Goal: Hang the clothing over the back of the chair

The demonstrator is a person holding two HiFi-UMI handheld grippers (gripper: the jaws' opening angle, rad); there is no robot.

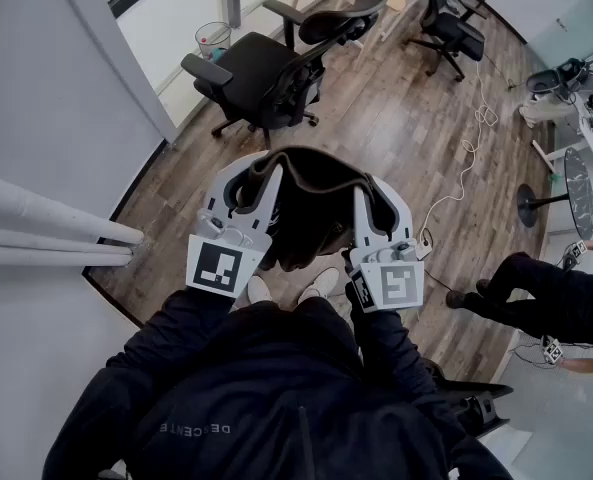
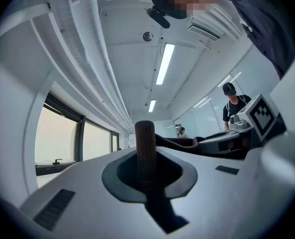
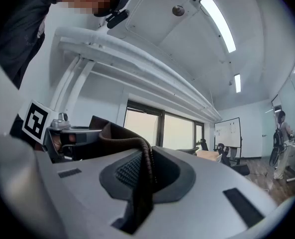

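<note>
Chair [image 1: 254, 76] stands ahead on the floor [image 1: 406, 138], well apart from the clothing [image 1: 316, 196], with a cable [image 1: 466, 168] and a bystander [image 1: 546, 303] to the right. The clothing hangs stretched between left tongs [image 1: 269, 171] and right tongs [image 1: 362, 194], each clamped on its ribbed edge.

My head camera looks steeply down, close above my left gripper [image 1: 261, 175] and right gripper [image 1: 362, 196], while each gripper's camera looks along its own jaws, all three sharing the clothing [image 1: 311, 208] between them.

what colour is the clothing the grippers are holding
Dark brown, with a ribbed edge. The clothing shows best in the left gripper view.
</note>
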